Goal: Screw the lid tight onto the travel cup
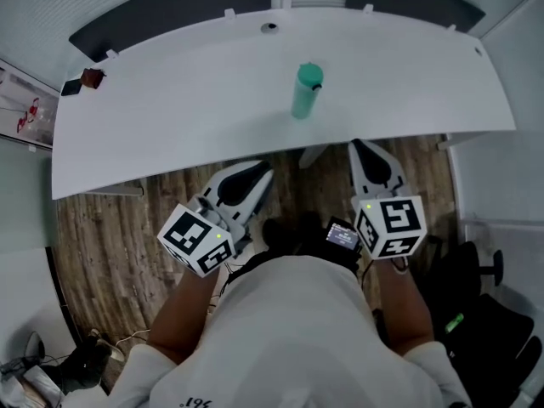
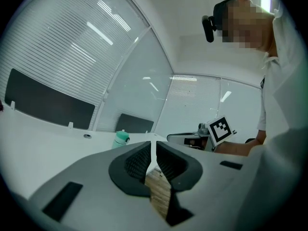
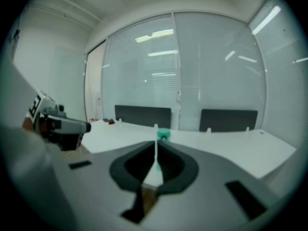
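At the far left corner of the white table we see a small red and dark object, too small to identify. Our left gripper hangs below the table's near edge, over the wood-patterned floor, with its marker cube towards us. In the left gripper view its jaws are drawn together to a thin slit, with nothing between them.

The green travel cup stands upright on the table, near the middle and close to the near edge. Its lid sits on top. The cup is well apart from both grippers and lies ahead, between the two. In the left gripper view the cup shows to the left of the jaws; in the right gripper view it sits just above the jaw line.

Our right gripper points at the table's near edge, to the right of the cup. Its jaws are pressed together and empty. A dark office chair stands at the far right.
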